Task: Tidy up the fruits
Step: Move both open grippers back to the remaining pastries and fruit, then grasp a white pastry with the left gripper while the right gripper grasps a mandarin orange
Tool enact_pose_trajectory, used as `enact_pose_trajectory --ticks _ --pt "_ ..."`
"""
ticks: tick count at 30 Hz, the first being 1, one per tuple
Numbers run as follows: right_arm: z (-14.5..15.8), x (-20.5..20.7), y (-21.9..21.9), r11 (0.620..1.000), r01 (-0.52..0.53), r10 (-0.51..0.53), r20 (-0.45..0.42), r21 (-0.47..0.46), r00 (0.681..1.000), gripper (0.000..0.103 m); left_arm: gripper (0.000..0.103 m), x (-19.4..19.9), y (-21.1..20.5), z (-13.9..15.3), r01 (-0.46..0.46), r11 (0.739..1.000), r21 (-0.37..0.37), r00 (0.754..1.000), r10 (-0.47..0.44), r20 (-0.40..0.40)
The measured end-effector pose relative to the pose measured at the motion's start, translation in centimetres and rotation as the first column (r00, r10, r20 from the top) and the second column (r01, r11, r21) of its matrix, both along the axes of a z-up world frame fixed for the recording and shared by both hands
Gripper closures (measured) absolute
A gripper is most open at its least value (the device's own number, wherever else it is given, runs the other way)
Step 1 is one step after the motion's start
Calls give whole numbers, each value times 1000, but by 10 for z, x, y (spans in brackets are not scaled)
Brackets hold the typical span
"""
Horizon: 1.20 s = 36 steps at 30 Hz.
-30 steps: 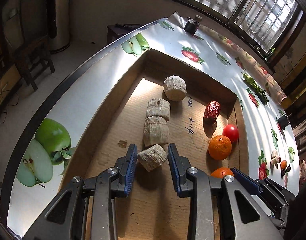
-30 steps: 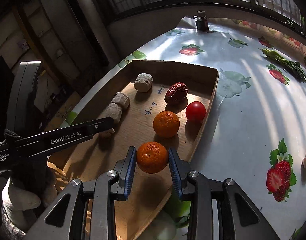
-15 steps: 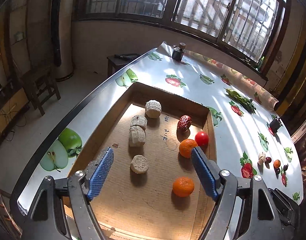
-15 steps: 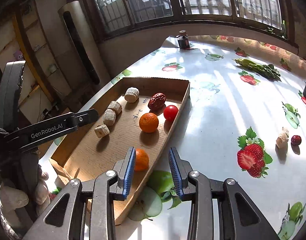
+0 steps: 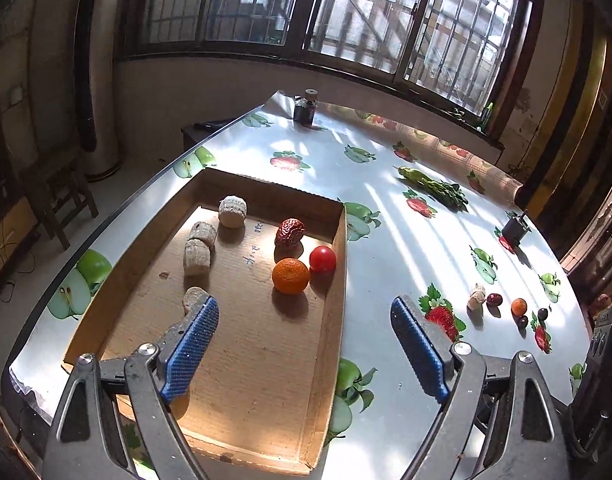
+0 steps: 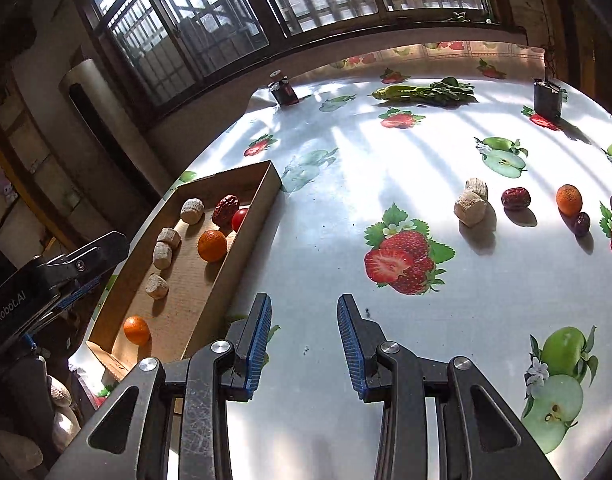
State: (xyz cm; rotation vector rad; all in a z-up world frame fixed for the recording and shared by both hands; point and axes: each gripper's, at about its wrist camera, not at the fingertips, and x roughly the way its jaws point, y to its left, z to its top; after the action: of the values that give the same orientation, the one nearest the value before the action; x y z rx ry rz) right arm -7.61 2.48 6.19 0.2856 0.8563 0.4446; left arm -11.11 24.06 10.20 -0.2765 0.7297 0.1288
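Observation:
A shallow cardboard tray [image 5: 330,320] [image 6: 241,240] holds several beige cut pieces [image 5: 197,257], a red date [image 5: 289,232], a cherry tomato [image 5: 322,259] and an orange [image 5: 290,276]. A second orange [image 6: 136,330] lies at the tray's near end in the right wrist view. My left gripper [image 5: 301,344] is wide open and empty above the tray's near right side. My right gripper [image 6: 304,340] is open and empty over the tablecloth right of the tray. Loose on the table are a beige piece [image 6: 472,202], a date [image 6: 515,198], a small orange [image 6: 568,199] and dark grapes [image 6: 582,223].
The table carries a fruit-print cloth [image 6: 386,152]. Green vegetables [image 6: 426,94] lie at the far side, with a dark jar [image 6: 283,92] and a black box [image 6: 548,100]. The left gripper's body [image 6: 45,280] shows left of the tray. The table edge runs along the left [image 5: 105,248].
The left gripper let go of the beige piece, opened wide and rose back. The right gripper left the orange in the tray, pulled back and swung right over the cloth.

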Motion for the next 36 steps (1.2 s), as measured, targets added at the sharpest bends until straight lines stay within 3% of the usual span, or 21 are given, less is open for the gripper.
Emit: enact_pose_trajectory --ticks 14,22,28,36 --pt "-5 -4 6 999 -3 3 -13 -38 1000 66 16 -9 0 -2 -26 1000 8 999 26 28" --pt "-6 -4 -11 998 19 -21 -31 -60 999 66 16 -12 -3 0 -7 1000 -1 1000 7 26" --pt "-4 -6 -64 987 105 -109 -25 -124 994 66 16 -12 -26 3 55 998 12 998 -56 42" --pt "-7 -11 -162 946 270 -281 -40 -177 959 66 16 -12 -68 -3 164 986 32 986 -165 10"
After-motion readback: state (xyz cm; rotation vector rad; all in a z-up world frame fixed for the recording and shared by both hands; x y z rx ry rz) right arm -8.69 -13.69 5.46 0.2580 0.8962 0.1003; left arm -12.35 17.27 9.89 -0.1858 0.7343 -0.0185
